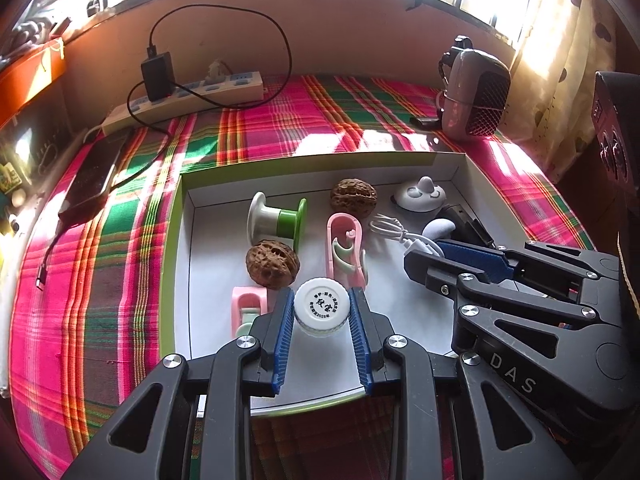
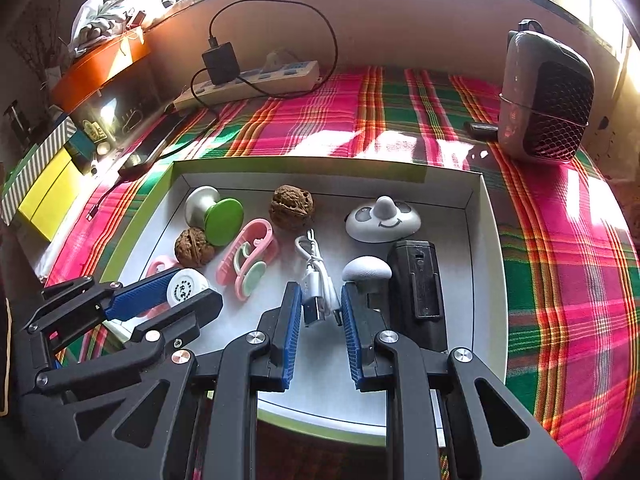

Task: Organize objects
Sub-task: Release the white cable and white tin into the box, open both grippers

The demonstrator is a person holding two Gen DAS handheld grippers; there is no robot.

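A shallow white tray with a green rim [image 1: 176, 240] lies on a plaid cloth. My left gripper [image 1: 320, 316] is shut on a round white cap with black print [image 1: 323, 305], low over the tray's near left part; the right wrist view shows the same cap [image 2: 186, 286] between the pads. My right gripper [image 2: 320, 320] is shut on a coiled white USB cable [image 2: 318, 288] near the tray's front middle. In the tray lie two walnuts [image 1: 273, 264] [image 1: 353, 196], a green and white spool [image 1: 278, 220], a pink clip [image 1: 346, 248], a white panda-faced piece [image 2: 383, 218] and a black device [image 2: 418, 280].
A white domed knob [image 2: 366, 270] sits just right of the right gripper. A small pink holder [image 1: 248, 304] lies left of the cap. Behind the tray are a power strip with a black charger [image 1: 188, 92], a phone [image 1: 90, 178] and a mesh-fronted appliance [image 1: 476, 94].
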